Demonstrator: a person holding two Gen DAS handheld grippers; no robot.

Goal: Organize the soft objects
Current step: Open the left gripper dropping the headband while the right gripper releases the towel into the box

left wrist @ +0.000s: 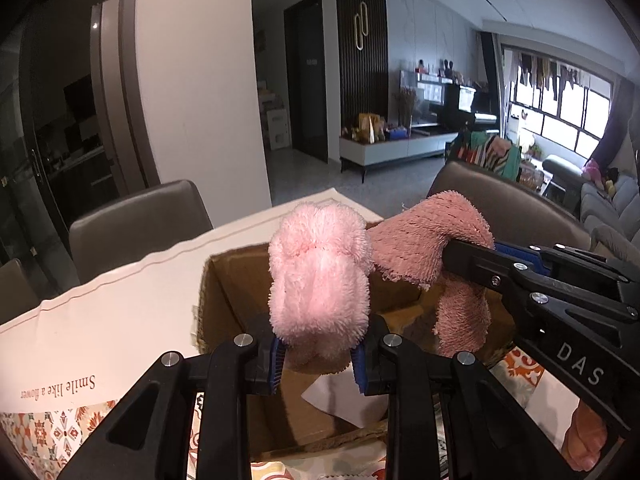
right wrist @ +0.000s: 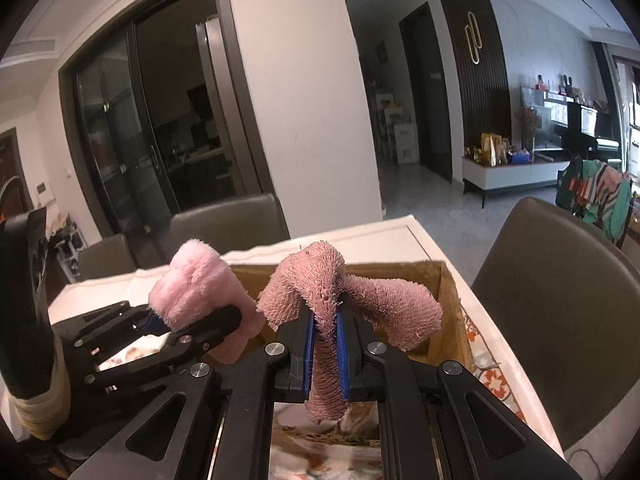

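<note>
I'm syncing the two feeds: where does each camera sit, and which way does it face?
Left wrist: on the left gripper, facing a light pink fluffy cloth over the open cardboard box; right gripper alongside.
Right wrist: on the right gripper, facing a dusty pink terry cloth; left gripper opposite.
Shared: both cloths, box, grey chairs.

A: What is seen of the light cloth [left wrist: 318, 280]?
B: A fluffy pale pink bundle is held bunched and upright above the open box [left wrist: 224, 292].
A: And the dark cloth [right wrist: 328, 304]?
B: A dusty pink, nubbly piece is pinched at its middle, both ends drooping over the box, just beside the pale one.
</note>
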